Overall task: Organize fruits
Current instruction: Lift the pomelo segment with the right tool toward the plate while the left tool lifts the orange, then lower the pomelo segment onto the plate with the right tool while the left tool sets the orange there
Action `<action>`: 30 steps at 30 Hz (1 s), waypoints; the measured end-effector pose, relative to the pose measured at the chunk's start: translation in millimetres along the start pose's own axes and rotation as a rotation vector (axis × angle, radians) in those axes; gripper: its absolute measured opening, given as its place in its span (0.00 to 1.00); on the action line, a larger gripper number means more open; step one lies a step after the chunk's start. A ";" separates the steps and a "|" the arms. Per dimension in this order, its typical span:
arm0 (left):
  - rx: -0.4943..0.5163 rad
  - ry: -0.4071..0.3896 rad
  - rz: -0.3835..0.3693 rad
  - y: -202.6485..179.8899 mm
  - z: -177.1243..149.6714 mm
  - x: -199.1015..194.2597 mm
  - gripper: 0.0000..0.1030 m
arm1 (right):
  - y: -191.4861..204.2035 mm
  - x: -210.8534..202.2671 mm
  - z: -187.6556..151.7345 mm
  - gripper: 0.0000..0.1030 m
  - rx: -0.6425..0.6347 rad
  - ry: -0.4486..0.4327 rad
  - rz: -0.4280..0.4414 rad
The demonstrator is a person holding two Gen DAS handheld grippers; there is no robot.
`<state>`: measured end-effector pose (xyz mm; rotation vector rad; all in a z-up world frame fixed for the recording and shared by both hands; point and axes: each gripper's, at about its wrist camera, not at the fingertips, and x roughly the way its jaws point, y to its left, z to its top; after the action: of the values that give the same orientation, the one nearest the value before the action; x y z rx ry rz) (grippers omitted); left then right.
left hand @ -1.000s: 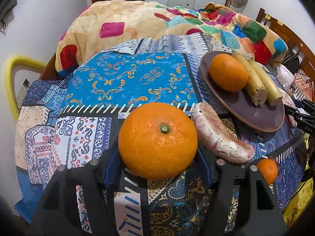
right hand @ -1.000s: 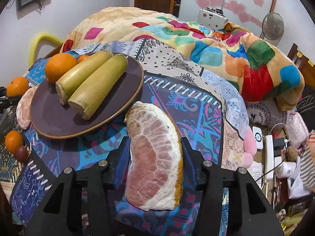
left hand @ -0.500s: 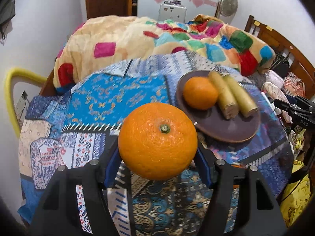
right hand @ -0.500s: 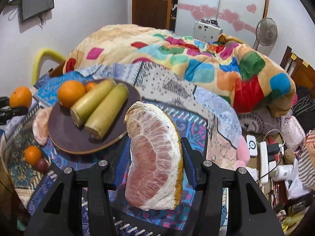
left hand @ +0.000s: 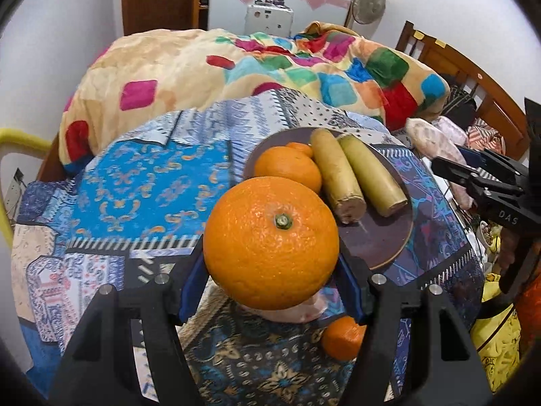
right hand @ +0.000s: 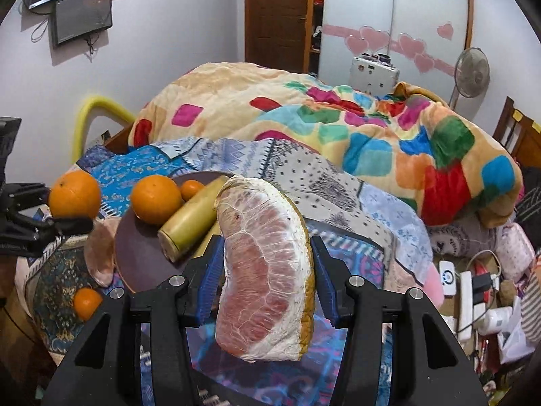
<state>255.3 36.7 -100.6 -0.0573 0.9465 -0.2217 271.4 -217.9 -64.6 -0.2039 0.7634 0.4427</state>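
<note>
— What's the left gripper point(left hand: 272, 272) doing?
— Clamping a big orange point(left hand: 271, 242) above the cloth, hiding part of the brown plate point(left hand: 382, 240).
— And the right gripper point(right hand: 267, 279)?
— Gripping a pomelo wedge point(right hand: 265, 270), blocking the plate's two sugarcane pieces point(right hand: 189, 223).

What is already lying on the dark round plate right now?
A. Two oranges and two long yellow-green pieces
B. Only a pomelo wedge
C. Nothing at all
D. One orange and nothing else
A: the plate carries a big orange, a smaller orange behind it, and two long yellow-green pieces side by side.
</note>
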 end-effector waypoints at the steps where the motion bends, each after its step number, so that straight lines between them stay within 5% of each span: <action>1: 0.005 0.003 -0.003 -1.8 0.6 2.2 0.65 | 2.3 3.1 1.1 0.46 -0.002 -0.001 0.005; 30: 0.064 0.056 -0.017 -21.9 12.3 48.4 0.65 | 34.1 53.0 22.5 0.46 -0.023 0.032 0.102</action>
<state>289.0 4.4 -128.9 0.0000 0.9940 -0.2705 303.5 -163.5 -86.7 -0.1947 0.8031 0.5460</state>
